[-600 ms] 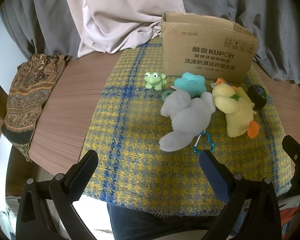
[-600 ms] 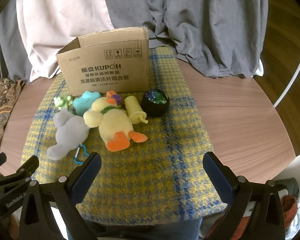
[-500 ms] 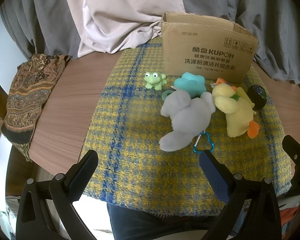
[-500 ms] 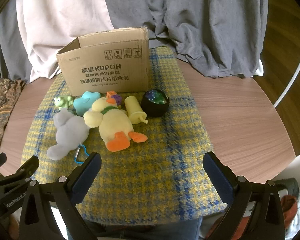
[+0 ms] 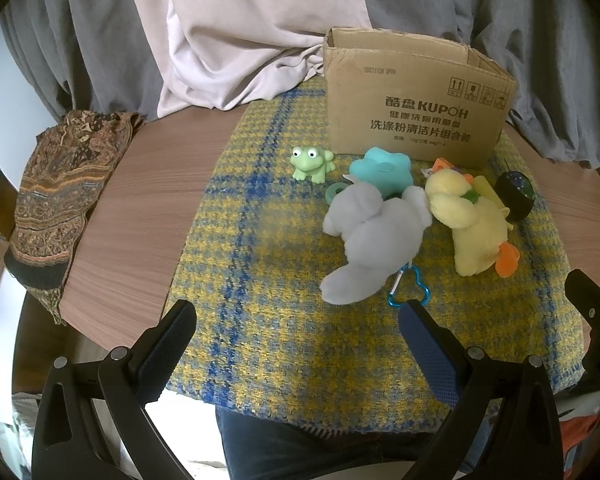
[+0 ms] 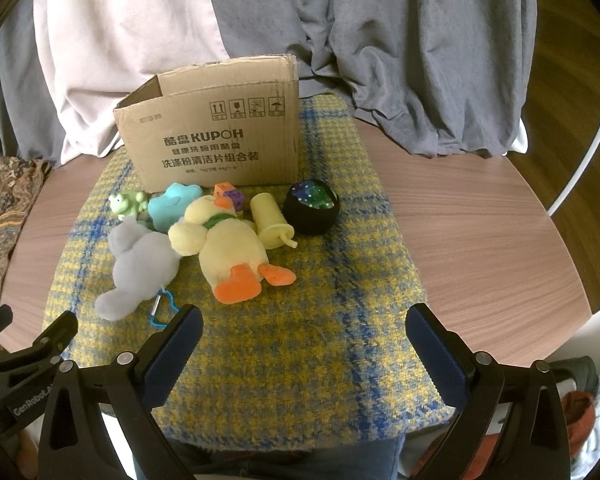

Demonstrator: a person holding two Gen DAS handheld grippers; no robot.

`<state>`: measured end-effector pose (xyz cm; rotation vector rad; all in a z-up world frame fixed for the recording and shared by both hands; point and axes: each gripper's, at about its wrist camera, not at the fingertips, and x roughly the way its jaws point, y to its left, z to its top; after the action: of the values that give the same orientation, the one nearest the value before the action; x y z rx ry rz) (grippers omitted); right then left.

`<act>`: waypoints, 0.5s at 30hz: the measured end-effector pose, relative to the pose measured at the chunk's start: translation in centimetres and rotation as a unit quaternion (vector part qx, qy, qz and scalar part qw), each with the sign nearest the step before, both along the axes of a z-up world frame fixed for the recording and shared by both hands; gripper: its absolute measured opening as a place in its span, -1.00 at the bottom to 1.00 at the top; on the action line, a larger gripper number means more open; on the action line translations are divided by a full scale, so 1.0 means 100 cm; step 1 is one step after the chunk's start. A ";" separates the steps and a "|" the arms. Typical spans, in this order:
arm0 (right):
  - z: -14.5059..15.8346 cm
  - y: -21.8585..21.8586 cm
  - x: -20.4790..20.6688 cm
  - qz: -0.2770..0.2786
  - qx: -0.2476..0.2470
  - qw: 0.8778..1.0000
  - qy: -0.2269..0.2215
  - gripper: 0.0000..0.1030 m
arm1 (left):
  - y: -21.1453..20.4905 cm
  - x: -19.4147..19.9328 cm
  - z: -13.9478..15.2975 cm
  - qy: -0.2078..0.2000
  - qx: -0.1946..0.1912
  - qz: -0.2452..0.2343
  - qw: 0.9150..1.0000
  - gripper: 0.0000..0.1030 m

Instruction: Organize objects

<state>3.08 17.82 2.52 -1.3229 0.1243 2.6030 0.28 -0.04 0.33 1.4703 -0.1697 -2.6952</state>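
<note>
An open cardboard box (image 5: 416,108) (image 6: 216,140) stands at the back of a yellow and blue checked cloth (image 5: 284,320) (image 6: 320,340). In front of it lie a green frog (image 5: 311,162) (image 6: 125,204), a teal star toy (image 5: 382,170) (image 6: 174,204), a grey plush (image 5: 370,240) (image 6: 140,264) with a blue carabiner (image 5: 410,292), a yellow duck plush (image 5: 470,224) (image 6: 228,244), a pale yellow cylinder (image 6: 270,220), coloured cubes (image 6: 230,196) and a black ball (image 6: 311,208) (image 5: 514,196). My left gripper (image 5: 296,320) and right gripper (image 6: 304,320) are open and empty, at the near edge.
The cloth lies on a round wooden table (image 6: 480,232) (image 5: 148,208). A patterned brown cloth (image 5: 60,196) hangs over its left edge. Grey and pale pink drapes (image 6: 380,40) hang behind the box. A small green ring (image 5: 336,192) lies beside the grey plush.
</note>
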 end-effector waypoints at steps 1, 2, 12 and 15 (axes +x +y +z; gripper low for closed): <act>0.000 0.000 0.000 0.000 0.000 1.000 0.000 0.98 | 0.000 0.000 0.000 0.000 0.000 0.000 1.000 1.00; 0.000 0.000 0.000 0.000 0.000 1.000 -0.001 0.98 | 0.000 0.000 0.000 0.001 0.000 0.000 1.000 1.00; -0.001 0.000 0.000 0.000 -0.001 1.000 0.000 0.98 | 0.001 -0.001 -0.001 0.001 -0.001 -0.002 1.000 1.00; 0.000 -0.001 0.000 0.001 -0.001 1.000 0.001 0.98 | 0.001 -0.001 0.000 0.004 -0.003 -0.003 1.000 1.00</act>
<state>3.05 17.72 2.56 -1.3228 0.1270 2.6059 0.22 0.10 0.32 1.4594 -0.1817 -2.7036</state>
